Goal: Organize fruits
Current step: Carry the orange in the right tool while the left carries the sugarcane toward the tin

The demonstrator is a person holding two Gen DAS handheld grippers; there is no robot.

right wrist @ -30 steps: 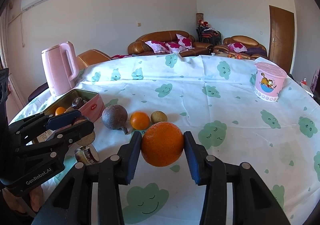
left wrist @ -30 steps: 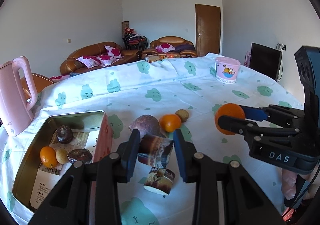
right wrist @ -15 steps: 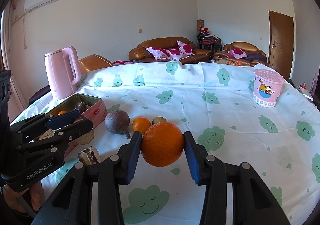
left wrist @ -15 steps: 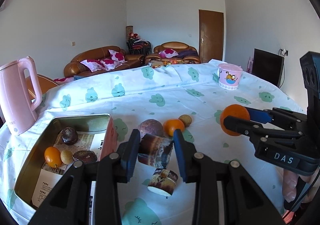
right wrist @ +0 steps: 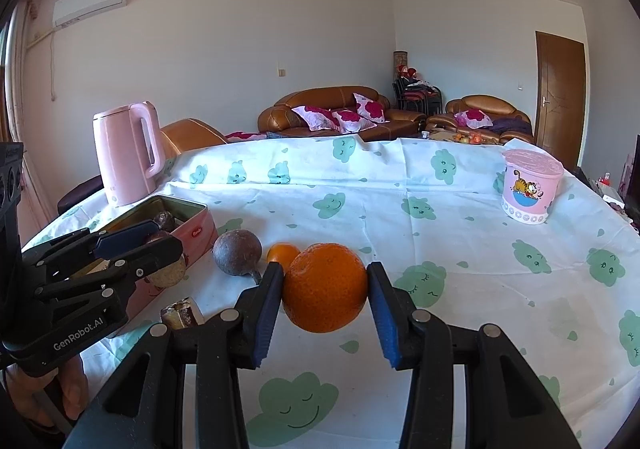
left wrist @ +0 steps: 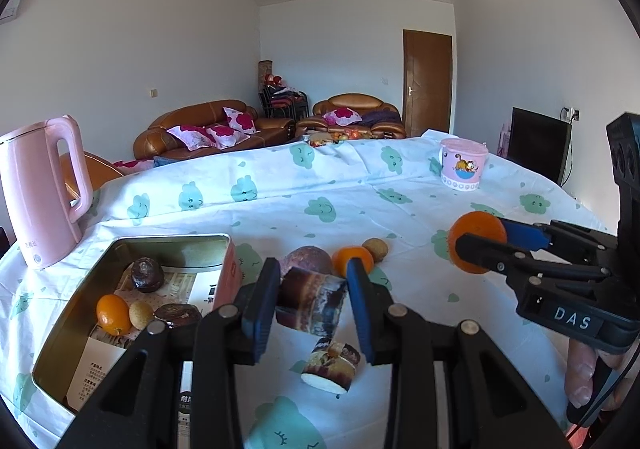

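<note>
My left gripper (left wrist: 312,299) is shut on a brown sugarcane piece (left wrist: 312,305), held above the cloth just right of the open metal tin (left wrist: 132,249). The tin holds a small orange (left wrist: 113,314), a kiwi, and dark passion fruits. My right gripper (right wrist: 325,295) is shut on a large orange (right wrist: 325,287), lifted above the table; it also shows in the left wrist view (left wrist: 476,235). On the cloth lie a second sugarcane piece (left wrist: 332,367), a purple round fruit (left wrist: 306,257), a small orange (left wrist: 352,257) and a kiwi (left wrist: 376,248).
A pink kettle (left wrist: 40,189) stands at the far left behind the tin. A pink cartoon tub (left wrist: 463,163) stands at the back right. The table carries a white cloth with green clouds (right wrist: 440,233). Sofas are behind it.
Both grippers have risen a little with their loads, so the table and fruits sit lower in view. Both grips are unchanged.
</note>
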